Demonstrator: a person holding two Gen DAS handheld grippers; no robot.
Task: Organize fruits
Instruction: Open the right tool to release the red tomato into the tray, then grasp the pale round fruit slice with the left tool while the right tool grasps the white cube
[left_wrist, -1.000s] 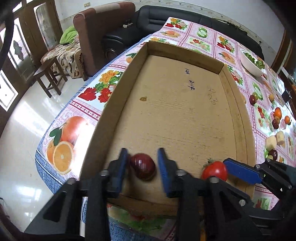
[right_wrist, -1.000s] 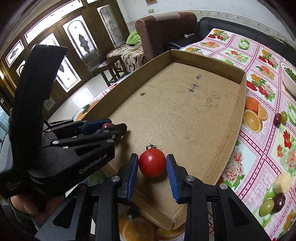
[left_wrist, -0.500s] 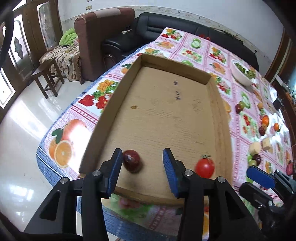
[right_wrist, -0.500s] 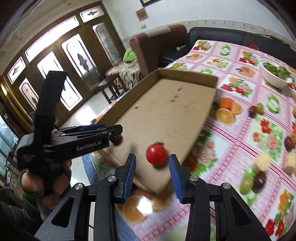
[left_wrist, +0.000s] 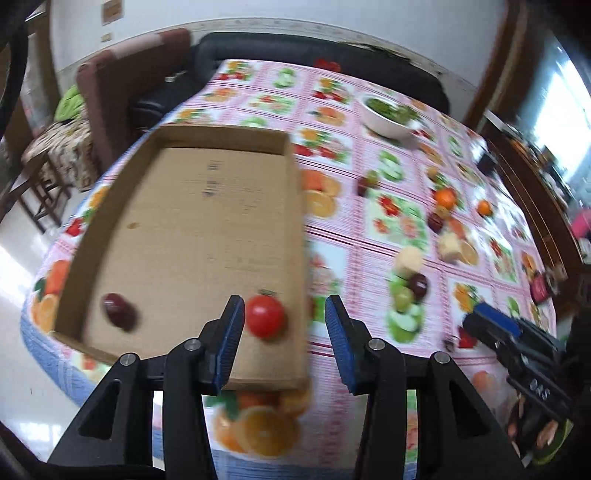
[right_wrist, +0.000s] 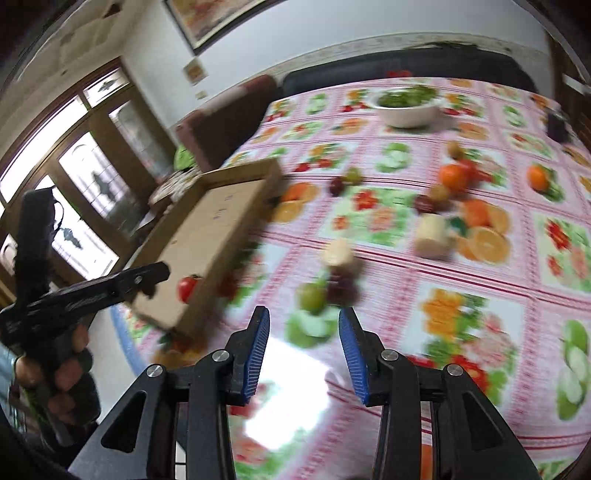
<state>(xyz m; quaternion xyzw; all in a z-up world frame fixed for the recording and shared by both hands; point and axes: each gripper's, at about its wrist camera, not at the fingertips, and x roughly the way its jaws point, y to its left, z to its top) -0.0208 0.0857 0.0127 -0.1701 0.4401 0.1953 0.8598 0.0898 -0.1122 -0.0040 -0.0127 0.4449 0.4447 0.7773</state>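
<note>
You saw both views smeared by motion, so the small fruits (right_wrist: 334, 278) right of the cardboard tray (left_wrist: 177, 236) blurred beyond naming, the writing on the tray's floor was unreadable, and the dark object (right_wrist: 557, 127) far beyond the tray near the white bowl (right_wrist: 408, 107) stayed unidentifiable.

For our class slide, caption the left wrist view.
Open left tool above cardboard tray holding red tomato and dark plum.

Home living rm: sofa (left_wrist: 332, 55), armchair (left_wrist: 122, 85), fruit-print tablecloth (left_wrist: 369, 229).
</note>
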